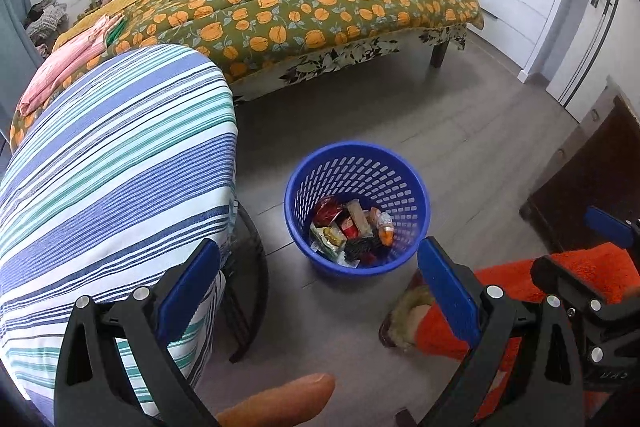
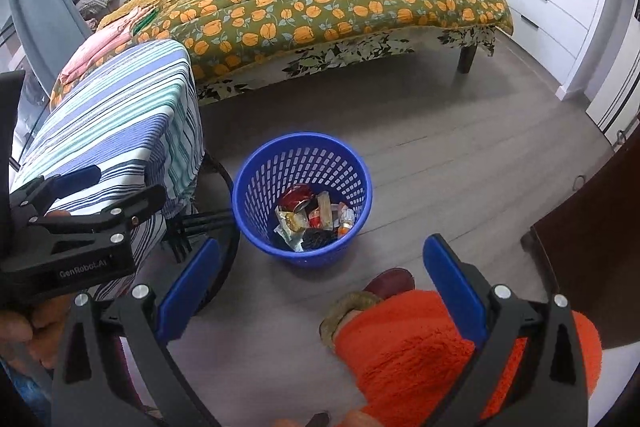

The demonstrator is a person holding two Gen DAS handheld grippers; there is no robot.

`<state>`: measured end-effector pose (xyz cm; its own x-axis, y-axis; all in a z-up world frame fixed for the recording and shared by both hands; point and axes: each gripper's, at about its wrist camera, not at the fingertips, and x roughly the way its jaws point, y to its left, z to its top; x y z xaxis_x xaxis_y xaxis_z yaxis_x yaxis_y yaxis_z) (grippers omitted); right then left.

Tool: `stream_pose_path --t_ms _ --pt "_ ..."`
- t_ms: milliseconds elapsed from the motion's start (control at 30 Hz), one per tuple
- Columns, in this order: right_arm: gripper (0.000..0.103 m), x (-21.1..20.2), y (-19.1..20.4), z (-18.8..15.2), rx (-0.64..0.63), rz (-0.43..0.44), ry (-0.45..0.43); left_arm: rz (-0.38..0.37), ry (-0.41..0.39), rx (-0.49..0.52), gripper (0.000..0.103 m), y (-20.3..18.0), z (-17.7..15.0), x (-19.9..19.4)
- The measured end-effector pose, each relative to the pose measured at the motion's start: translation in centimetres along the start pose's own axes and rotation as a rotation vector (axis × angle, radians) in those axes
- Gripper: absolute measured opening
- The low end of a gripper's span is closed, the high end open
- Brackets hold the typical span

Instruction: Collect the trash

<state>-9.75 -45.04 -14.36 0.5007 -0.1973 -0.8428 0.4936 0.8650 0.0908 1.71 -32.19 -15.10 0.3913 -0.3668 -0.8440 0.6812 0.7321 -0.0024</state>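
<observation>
Grey bedroom floor (image 1: 400,115) carries the blue basket (image 1: 416,195) of wrappers (image 1: 348,231), straight ahead between my left hand-held gripper (image 1: 320,275) and right hand-held gripper (image 2: 320,267), both spread wide, holding nothing.

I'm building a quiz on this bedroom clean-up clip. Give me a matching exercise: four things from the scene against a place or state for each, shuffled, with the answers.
Things:
1. round blue perforated plastic basket
2. crumpled wrappers and crushed red can
3. blue-and-white striped cloth
4. left hand-held gripper

Places or states:
A. draped over a table beside the bed
B. open, holding nothing
C. standing on the grey floor
D. lying inside the basket

Pairs: 1-C, 2-D, 3-A, 4-B
</observation>
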Motion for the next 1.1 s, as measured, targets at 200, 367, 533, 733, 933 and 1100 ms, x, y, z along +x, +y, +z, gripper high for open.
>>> stream_pose_path --t_ms 200,367,533,733,933,1100 --pt "0.098 0.09 -0.1 0.0 0.005 0.004 0.008 0.006 0.01 0.003 0.098 -0.06 0.01 0.25" --pt "0.098 0.27 0.06 0.01 0.002 0.012 0.014 0.007 0.011 0.004 0.098 -0.08 0.02 0.28" --pt "0.098 0.27 0.14 -0.02 0.005 0.011 0.013 0.007 0.011 0.004 0.098 -0.05 0.02 0.26" --pt "0.098 0.28 0.06 0.04 0.006 0.014 0.014 0.007 0.011 0.005 0.098 -0.05 0.03 0.25" --pt "0.098 0.24 0.27 0.01 0.005 0.015 0.011 0.007 0.011 0.004 0.098 -0.07 0.03 0.24" --pt "0.098 0.31 0.38 0.02 0.004 0.016 0.012 0.009 0.011 0.006 0.098 -0.11 0.03 0.24"
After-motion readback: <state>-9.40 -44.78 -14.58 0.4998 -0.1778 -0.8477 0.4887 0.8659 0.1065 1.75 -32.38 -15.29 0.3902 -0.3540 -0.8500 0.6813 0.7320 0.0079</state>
